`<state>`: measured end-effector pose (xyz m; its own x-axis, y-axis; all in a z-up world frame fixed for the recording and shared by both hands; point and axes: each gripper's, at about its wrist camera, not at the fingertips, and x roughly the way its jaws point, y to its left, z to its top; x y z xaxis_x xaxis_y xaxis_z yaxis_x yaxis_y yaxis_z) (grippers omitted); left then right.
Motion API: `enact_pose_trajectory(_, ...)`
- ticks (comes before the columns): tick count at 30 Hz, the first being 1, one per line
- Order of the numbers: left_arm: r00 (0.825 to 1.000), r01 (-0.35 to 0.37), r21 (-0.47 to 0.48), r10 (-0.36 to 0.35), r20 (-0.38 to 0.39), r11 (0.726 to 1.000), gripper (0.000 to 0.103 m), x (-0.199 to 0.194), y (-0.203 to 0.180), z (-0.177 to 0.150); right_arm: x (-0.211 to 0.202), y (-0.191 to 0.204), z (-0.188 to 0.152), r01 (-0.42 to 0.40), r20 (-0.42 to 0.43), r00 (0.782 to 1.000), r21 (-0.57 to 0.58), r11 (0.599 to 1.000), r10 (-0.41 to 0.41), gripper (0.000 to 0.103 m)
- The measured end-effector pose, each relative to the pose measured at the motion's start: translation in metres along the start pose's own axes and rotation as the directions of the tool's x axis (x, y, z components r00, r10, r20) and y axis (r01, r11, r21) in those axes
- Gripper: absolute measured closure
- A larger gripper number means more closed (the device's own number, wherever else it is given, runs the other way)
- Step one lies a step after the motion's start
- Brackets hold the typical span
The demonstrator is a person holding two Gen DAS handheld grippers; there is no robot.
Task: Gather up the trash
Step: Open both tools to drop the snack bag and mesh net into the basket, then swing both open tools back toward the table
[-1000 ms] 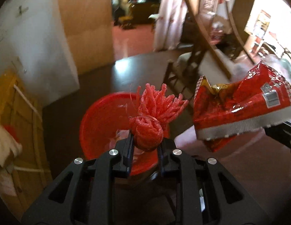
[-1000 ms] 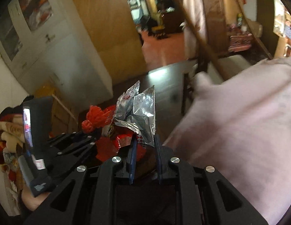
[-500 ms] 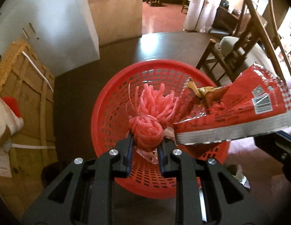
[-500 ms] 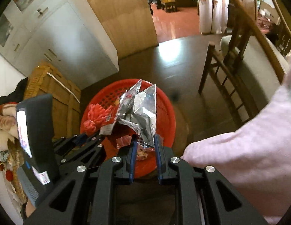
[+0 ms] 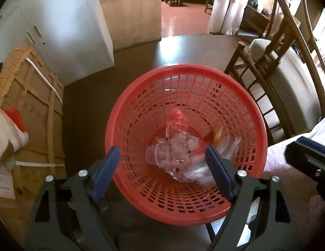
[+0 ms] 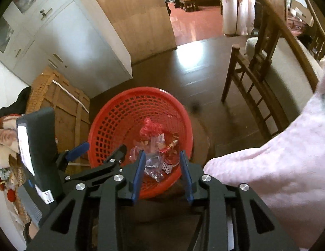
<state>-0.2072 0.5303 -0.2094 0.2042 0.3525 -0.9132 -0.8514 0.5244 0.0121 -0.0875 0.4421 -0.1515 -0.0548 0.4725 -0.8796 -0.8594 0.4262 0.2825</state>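
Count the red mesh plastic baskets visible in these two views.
1. The round red mesh plastic basket stands on the dark floor beside the strapped cardboard box, holding trash. Others may be hidden outside both views.

readable text: none | red wrapper (image 6: 167, 168) in red basket (image 6: 112, 113): white print, too blurred to read | label on left gripper's body (image 6: 46, 195): illegible

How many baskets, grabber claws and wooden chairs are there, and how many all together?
Red basket: 1
Grabber claws: 2, the left gripper and the right gripper, both opening over the basket, nothing pinched
Wooden chair: 1
Total: 4
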Motion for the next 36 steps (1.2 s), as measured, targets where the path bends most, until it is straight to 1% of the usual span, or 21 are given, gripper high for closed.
enact_pose_trajectory(2, 1.0, 0.005, -0.006, -0.005, 0.0, 1.0, 0.022, -0.004, 0.0, 0.0, -0.014, -0.001, -0.002, -0.012, 0.022, 1.0, -0.001, 1.0, 0.012, 0.068)
enact_pose_trajectory(4, 1.0, 0.01, -0.019, -0.01, 0.0, 1.0, 0.022, -0.01, 0.001, -0.001, -0.029, -0.002, -0.005, -0.023, 0.048, 0.999, -0.006, 1.0, 0.023, 0.062)
enact_pose_trajectory(6, 1.0, 0.014, -0.017, -0.014, 0.013, 1.0, 0.021, -0.018, -0.001, -0.002, -0.052, 0.0, -0.01, -0.023, 0.086, 0.996, -0.019, 1.0, 0.025, 0.052)
enact_pose_trajectory(7, 1.0, 0.013, -0.015, -0.013, 0.02, 1.0, 0.021, -0.022, -0.002, -0.001, -0.06, 0.0, -0.012, -0.022, 0.099, 0.995, -0.023, 0.999, 0.024, 0.05)
enact_pose_trajectory(8, 0.999, 0.013, -0.01, -0.012, 0.034, 1.0, 0.019, -0.03, -0.005, -0.002, -0.071, -0.001, -0.016, -0.022, 0.116, 0.993, -0.032, 0.999, 0.026, 0.045)
enact_pose_trajectory(9, 0.999, 0.013, -0.008, -0.013, 0.039, 1.0, 0.017, -0.034, -0.006, -0.002, -0.08, -0.001, -0.019, -0.02, 0.129, 0.991, -0.042, 0.999, 0.026, 0.036)
enact_pose_trajectory(10, 0.999, 0.017, -0.008, -0.017, 0.048, 1.0, 0.016, -0.042, -0.009, -0.002, -0.089, -0.002, -0.022, -0.016, 0.142, 0.99, -0.053, 0.998, 0.023, 0.033)
enact_pose_trajectory(11, 0.998, 0.023, -0.009, -0.023, 0.057, 1.0, 0.016, -0.047, -0.011, -0.002, -0.101, -0.002, -0.026, -0.01, 0.165, 0.986, -0.063, 0.998, 0.02, 0.027)
enact_pose_trajectory(12, 0.997, 0.032, -0.006, -0.032, 0.069, 0.999, 0.015, -0.055, -0.014, -0.002, -0.112, -0.004, -0.03, -0.006, 0.185, 0.983, -0.068, 0.998, 0.018, 0.024)
enact_pose_trajectory(16, 0.99, 0.049, 0.017, -0.051, 0.131, 0.999, 0.011, -0.09, -0.028, -0.002, -0.156, -0.013, -0.044, 0.021, 0.261, 0.965, -0.059, 0.998, -0.005, 0.016)
enact_pose_trajectory(19, 0.983, 0.064, 0.03, -0.068, 0.169, 0.998, 0.007, -0.113, -0.039, -0.002, -0.193, -0.03, -0.062, 0.053, 0.333, 0.942, -0.027, 0.998, -0.041, 0.01)
enact_pose_trajectory(21, 0.977, 0.077, 0.045, -0.084, 0.195, 0.996, 0.007, -0.129, -0.049, -0.003, -0.219, -0.046, -0.076, 0.07, 0.376, 0.924, 0.003, 0.998, -0.066, 0.008)
enact_pose_trajectory(22, 0.976, 0.073, 0.057, -0.083, 0.203, 0.996, 0.007, -0.136, -0.056, -0.003, -0.226, -0.051, -0.081, 0.079, 0.387, 0.919, 0.014, 0.997, -0.078, 0.007)
enact_pose_trajectory(24, 0.972, 0.071, 0.072, -0.085, 0.217, 0.995, 0.007, -0.146, -0.067, -0.005, -0.251, -0.07, -0.098, 0.112, 0.422, 0.898, 0.056, 0.992, -0.125, 0.006)
enact_pose_trajectory(30, 0.954, 0.119, 0.142, -0.153, 0.257, 0.983, 0.007, -0.186, -0.109, -0.018, -0.306, -0.128, -0.15, 0.138, 0.484, 0.845, 0.21, 0.968, -0.226, 0.006)
enact_pose_trajectory(31, 0.95, 0.131, 0.159, -0.17, 0.262, 0.979, 0.007, -0.193, -0.116, -0.02, -0.314, -0.138, -0.16, 0.143, 0.49, 0.837, 0.238, 0.961, -0.246, 0.006)
enact_pose_trajectory(33, 0.938, 0.157, 0.206, -0.211, 0.274, 0.966, 0.007, -0.21, -0.137, -0.027, -0.334, -0.16, -0.183, 0.168, 0.498, 0.81, 0.308, 0.936, -0.31, 0.006)
enact_pose_trajectory(34, 0.929, 0.172, 0.241, -0.239, 0.284, 0.955, 0.007, -0.221, -0.152, -0.031, -0.339, -0.166, -0.191, 0.175, 0.501, 0.801, 0.33, 0.928, -0.329, 0.006)
enact_pose_trajectory(36, 0.911, 0.192, 0.299, -0.283, 0.299, 0.935, 0.007, -0.236, -0.173, -0.039, -0.356, -0.186, -0.212, 0.193, 0.501, 0.775, 0.393, 0.899, -0.385, 0.006)
